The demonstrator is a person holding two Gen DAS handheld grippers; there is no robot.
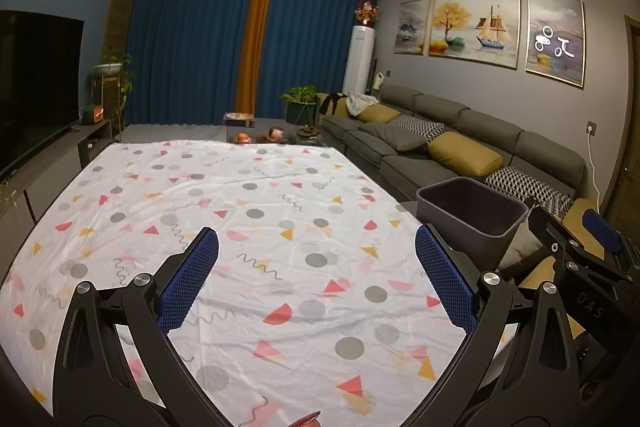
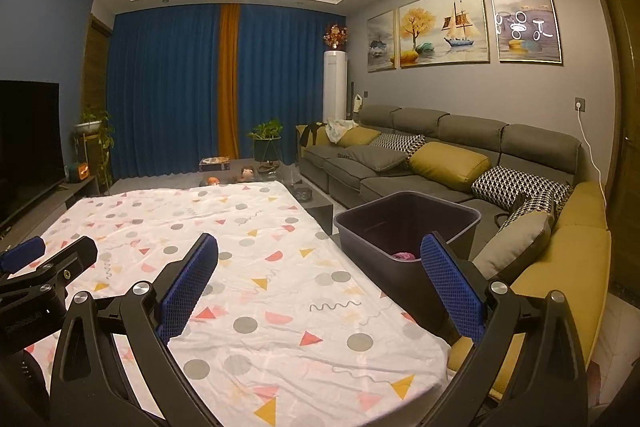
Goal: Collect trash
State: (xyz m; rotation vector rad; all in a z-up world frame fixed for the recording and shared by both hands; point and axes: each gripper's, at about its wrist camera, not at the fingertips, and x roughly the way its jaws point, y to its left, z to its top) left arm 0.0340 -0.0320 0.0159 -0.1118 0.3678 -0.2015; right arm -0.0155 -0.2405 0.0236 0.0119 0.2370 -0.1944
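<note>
A: Big stuff first. Table (image 1: 248, 211) under a patterned cloth, nothing on it that I can call trash. Sofa (image 2: 436, 163) runs along behind the bin.

B: Bin?

A: Dark grey bin (image 2: 404, 227), just off the table's right edge, between table and sofa. Something pink (image 2: 405, 256) lies at its bottom; can't tell what it is.

B: Claws?

A: Left gripper (image 1: 316, 279) jaws spread wide, empty, over the cloth well left of the bin. Right gripper (image 2: 320, 279) also wide and empty, nearer the bin, its right finger (image 2: 452, 287) in front of the bin wall.

B: Anything left to grab?

A: A red sliver (image 1: 306, 420) at the left view's bottom edge, too cropped to tell. I'd tilt down and check there before calling it done. If it's trash, stay wide, come in low, close only once it's between the pads, then carry right and release over the bin's opening, not the rim.
</note>
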